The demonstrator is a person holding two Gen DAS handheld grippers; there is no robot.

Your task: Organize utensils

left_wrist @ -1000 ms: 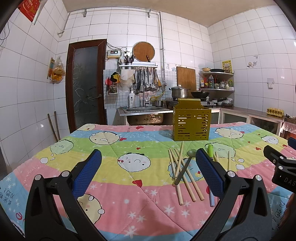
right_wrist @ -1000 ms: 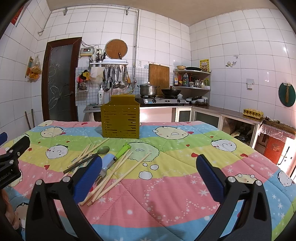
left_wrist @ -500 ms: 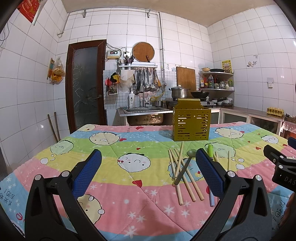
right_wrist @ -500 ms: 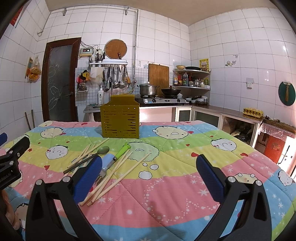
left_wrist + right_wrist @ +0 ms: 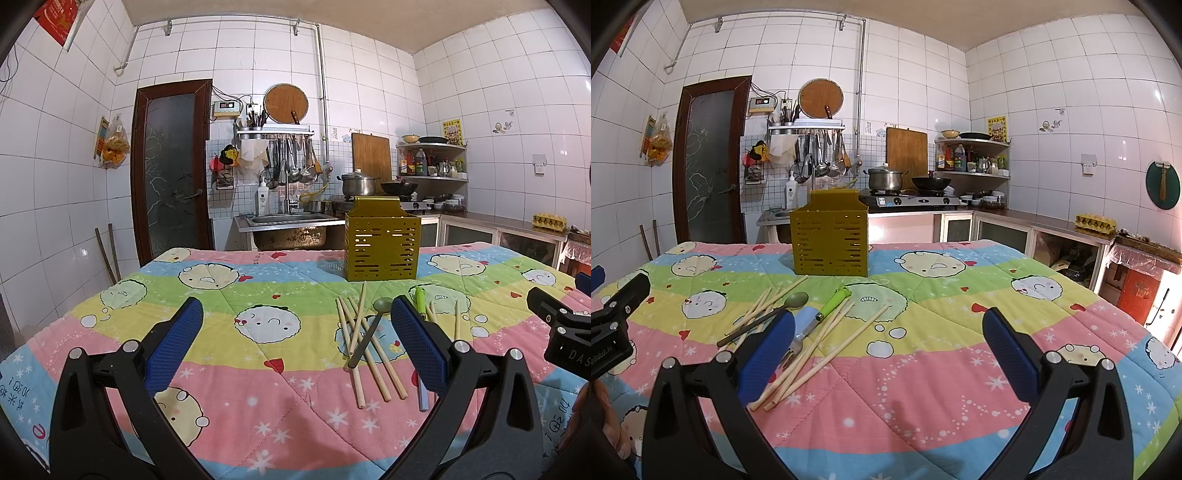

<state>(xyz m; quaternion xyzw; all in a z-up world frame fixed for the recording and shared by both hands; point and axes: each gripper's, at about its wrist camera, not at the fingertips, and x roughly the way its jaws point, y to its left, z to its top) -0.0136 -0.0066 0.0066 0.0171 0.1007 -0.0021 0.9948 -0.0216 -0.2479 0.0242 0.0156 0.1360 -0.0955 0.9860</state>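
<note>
Utensils: chopsticks (image 5: 816,338), spoon (image 5: 764,317), fork (image 5: 822,314) lie loose at 6 o'clock of the yellow holder (image 5: 830,242). Left gripper (image 5: 295,345) and right gripper (image 5: 888,349) both spread wide, empty. I judge nothing is sorted; next I need one pick.

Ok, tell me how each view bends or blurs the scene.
Left wrist: fisheye bows the wall tiles; the chopsticks and yellow holder stay sharp. Right wrist: same bowing, dark corners, warm glare at the right edge; the spoon stays crisp.
</note>
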